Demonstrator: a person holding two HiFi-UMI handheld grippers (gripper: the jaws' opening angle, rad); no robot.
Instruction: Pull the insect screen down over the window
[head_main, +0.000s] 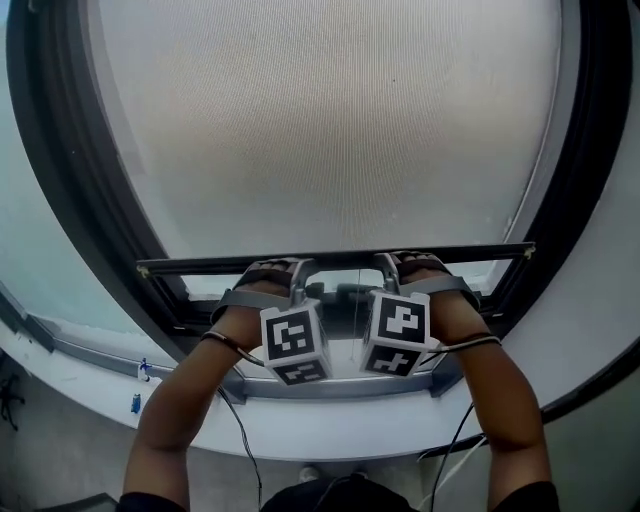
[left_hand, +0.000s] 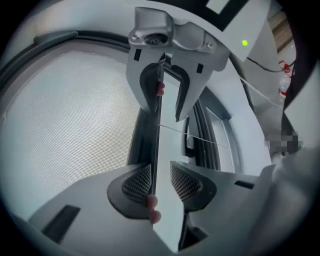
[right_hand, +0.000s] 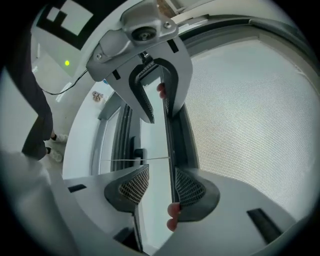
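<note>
Window frame (head_main: 70, 170): dark, fills most of the head view.
Insect screen (head_main: 330, 120): grey mesh, covers nearly the whole opening. Its dark bottom bar (head_main: 200, 265) lies level near the frame's lower edge, with a narrow uncovered strip between bar and sill (head_main: 330, 430).

Both forearms reach up over the sill's middle, close together and side by side. Left hand (head_main: 262, 280) and right hand (head_main: 425, 268) sit at the bar's middle stretch.

Left tongs (left_hand: 161, 183): released, jaws apart. The bar's thin edge runs between them and lies against one pad; the other pad stands clear of it. Fingertips (left_hand: 154, 210) show at the bar's edge beside that pad.

Right tongs (right_hand: 162, 187): same arrangement, mirrored. Jaws are apart, with the bar against the mesh-side pad and a gap to the other.

Cables (head_main: 235, 420) hang from both tongs across the sill.
Two small bluish items (head_main: 143, 370) sit near the sill's left end, too small to identify.
</note>
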